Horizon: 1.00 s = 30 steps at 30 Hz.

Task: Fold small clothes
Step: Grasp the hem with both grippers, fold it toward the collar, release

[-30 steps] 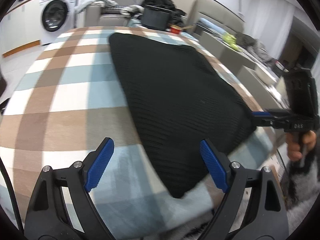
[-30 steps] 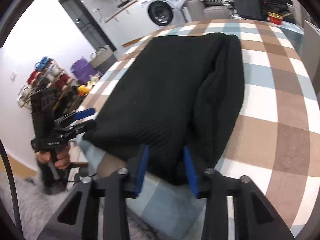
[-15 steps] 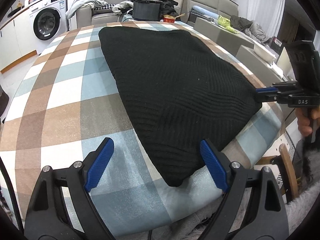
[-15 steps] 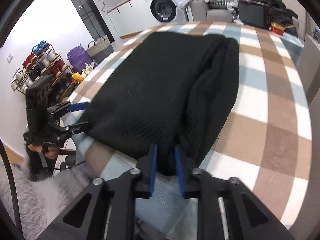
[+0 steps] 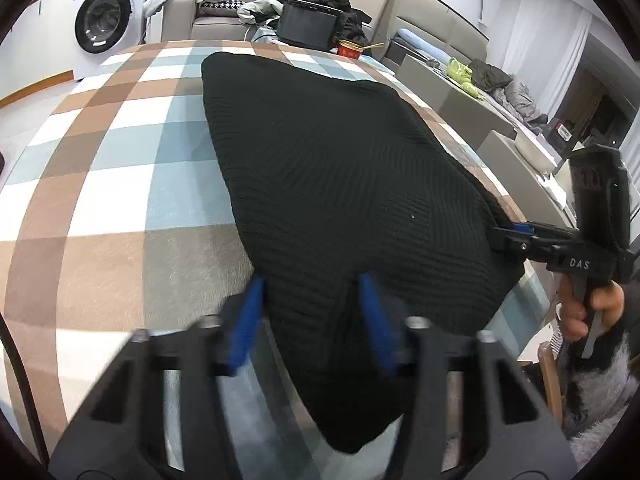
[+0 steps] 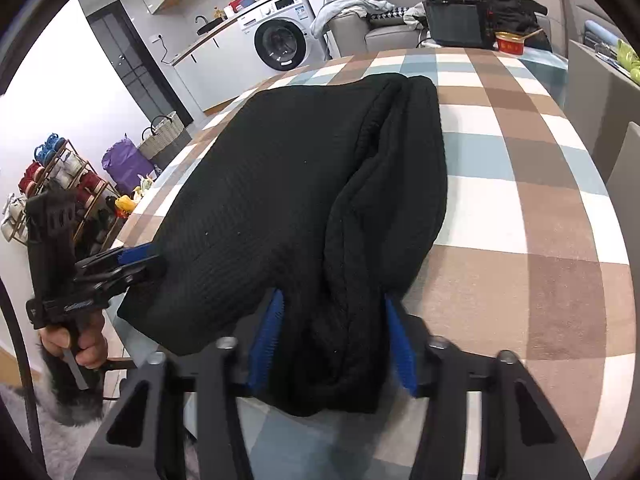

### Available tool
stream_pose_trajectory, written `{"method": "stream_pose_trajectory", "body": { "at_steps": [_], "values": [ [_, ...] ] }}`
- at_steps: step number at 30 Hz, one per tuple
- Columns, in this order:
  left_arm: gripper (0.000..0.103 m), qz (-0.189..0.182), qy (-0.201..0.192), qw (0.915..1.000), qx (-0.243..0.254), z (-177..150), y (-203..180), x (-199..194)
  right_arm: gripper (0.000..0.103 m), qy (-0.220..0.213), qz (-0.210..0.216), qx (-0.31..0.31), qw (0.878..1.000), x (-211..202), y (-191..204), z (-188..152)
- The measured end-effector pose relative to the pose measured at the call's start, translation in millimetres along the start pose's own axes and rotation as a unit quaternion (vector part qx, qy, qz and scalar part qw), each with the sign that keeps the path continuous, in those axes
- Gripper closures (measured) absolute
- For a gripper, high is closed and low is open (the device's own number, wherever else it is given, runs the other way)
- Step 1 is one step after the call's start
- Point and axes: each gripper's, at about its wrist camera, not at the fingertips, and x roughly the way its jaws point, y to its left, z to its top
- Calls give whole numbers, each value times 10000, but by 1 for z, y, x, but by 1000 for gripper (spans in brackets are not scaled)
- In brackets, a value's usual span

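Observation:
A black knit garment (image 5: 340, 184) lies folded on the checked tablecloth (image 5: 120, 184), its near corners at the table's front edge. My left gripper (image 5: 310, 320) is part closed with its blue pads on either side of the near left corner; its fingers are blurred. My right gripper (image 6: 332, 336) has its blue pads around the bunched near right corner of the garment (image 6: 304, 184), with a gap each side. The right gripper also shows in the left wrist view (image 5: 516, 236), the left gripper in the right wrist view (image 6: 136, 260), both at the garment's edge.
A black box (image 5: 308, 26) and a red bowl (image 5: 350, 48) stand at the table's far end. A washing machine (image 5: 106, 24) and sofa with clothes are behind. A shoe rack (image 6: 60, 184) and baskets stand left of the table. Grey furniture (image 5: 460, 92) is on the right.
My left gripper moved forward onto the near left corner and its jaws narrowed. My right gripper's jaws, nearly closed half a second ago, are wider around the bunched corner.

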Motion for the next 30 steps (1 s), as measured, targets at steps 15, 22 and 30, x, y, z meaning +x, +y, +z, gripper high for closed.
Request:
{"method": "stream_pose_trajectory", "body": {
  "at_steps": [15, 22, 30],
  "values": [
    [77, 686, -127, 9975, -104, 74, 47, 38, 65, -164, -115, 205, 9996, 49, 12, 56],
    [77, 734, -209, 9970, -158, 96, 62, 55, 64, -227, -170, 234, 9993, 69, 6, 81],
    [46, 817, -574, 9948, -185, 85, 59, 27, 32, -574, -394, 121, 9975, 43, 7, 78]
  ]
}}
